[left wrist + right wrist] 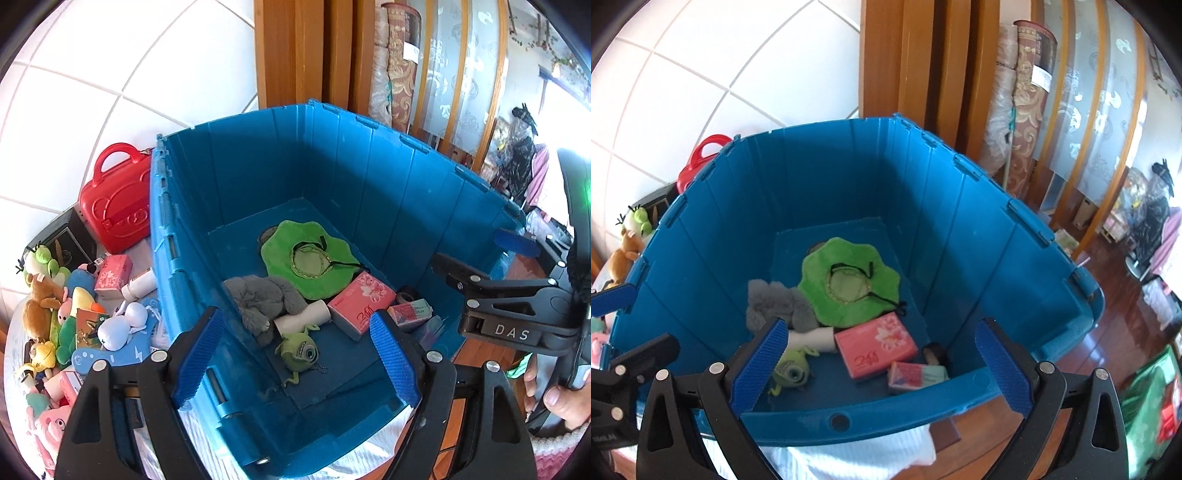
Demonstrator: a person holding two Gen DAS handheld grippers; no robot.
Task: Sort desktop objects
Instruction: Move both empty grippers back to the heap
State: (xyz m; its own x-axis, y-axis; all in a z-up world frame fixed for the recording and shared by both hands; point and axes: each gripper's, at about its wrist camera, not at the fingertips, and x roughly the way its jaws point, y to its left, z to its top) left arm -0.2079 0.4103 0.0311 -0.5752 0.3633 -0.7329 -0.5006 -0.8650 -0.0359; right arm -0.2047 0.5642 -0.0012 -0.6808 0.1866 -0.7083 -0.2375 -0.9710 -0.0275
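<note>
A big blue bin (258, 173) (1015, 258) holds a green plush hat (310, 258) (849, 284), a grey plush (264, 299) (775, 302), a one-eyed green plush (301, 352) (792, 373), a white bottle (303, 319) (814, 339), a pink tissue pack (360, 304) (875, 345) and a small pink box (412, 312) (910, 376). My left gripper (295, 358) is open and empty above the bin's near left corner. My right gripper (879, 369) is open and empty over the bin's near rim; it also shows at the right of the left wrist view (469, 273).
Left of the bin on the table lie several plush toys (40, 295), a white plush (122, 326), a pink tissue pack (112, 275), a white bottle (140, 284) and a red toy case (114, 206) (701, 155). Wooden door frame and rolled rugs (1023, 99) stand behind.
</note>
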